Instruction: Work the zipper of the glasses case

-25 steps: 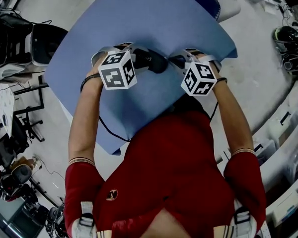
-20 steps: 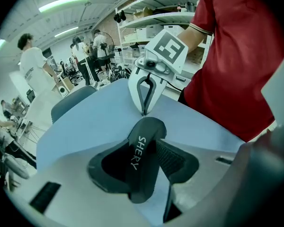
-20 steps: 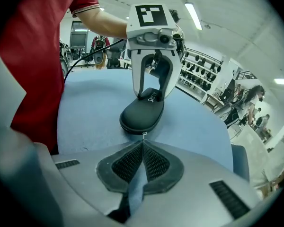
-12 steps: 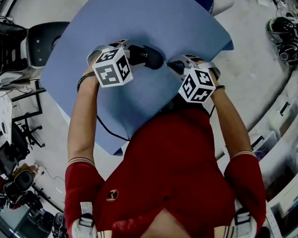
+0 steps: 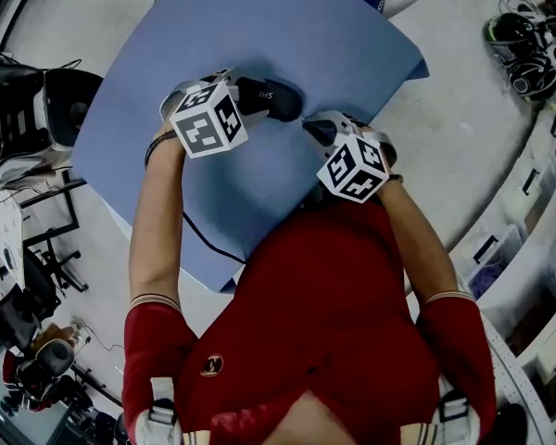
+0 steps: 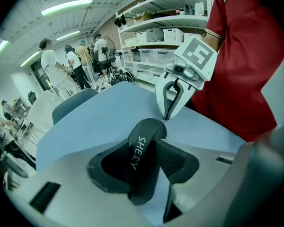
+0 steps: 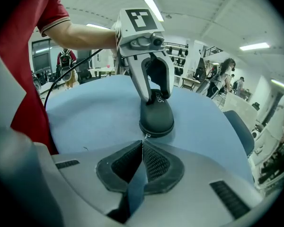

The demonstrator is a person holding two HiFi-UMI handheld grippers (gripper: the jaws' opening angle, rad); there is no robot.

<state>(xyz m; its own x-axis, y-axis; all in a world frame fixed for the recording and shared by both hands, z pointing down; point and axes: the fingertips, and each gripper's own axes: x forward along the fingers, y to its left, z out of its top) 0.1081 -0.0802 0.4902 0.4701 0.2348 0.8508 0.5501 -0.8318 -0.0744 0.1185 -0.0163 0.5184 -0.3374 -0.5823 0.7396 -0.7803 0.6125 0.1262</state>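
Note:
A black glasses case (image 5: 280,102) marked SHERY lies on the blue table (image 5: 287,26). My left gripper (image 5: 248,100) is shut on it; in the left gripper view the case (image 6: 144,145) fills the gap between the dark pads (image 6: 177,160). My right gripper (image 5: 308,128) is at the case's end nearest the person. In the right gripper view its jaws (image 7: 143,141) are shut, with the small silver zipper pull (image 7: 145,136) pinched at the tips, just before the case (image 7: 157,117). The left gripper view shows the right gripper (image 6: 166,117) touching the case's far end.
The blue table's edge (image 5: 403,86) runs close on the right, with grey floor beyond. A dark chair (image 5: 69,100) stands at the left. A black cable (image 5: 204,239) trails from the left hand. Shelves with boxes (image 6: 165,34) and people (image 6: 52,67) stand in the background.
My right gripper has rolled and slid along the case's near end toward the person. The left gripper has kept its hold on the case.

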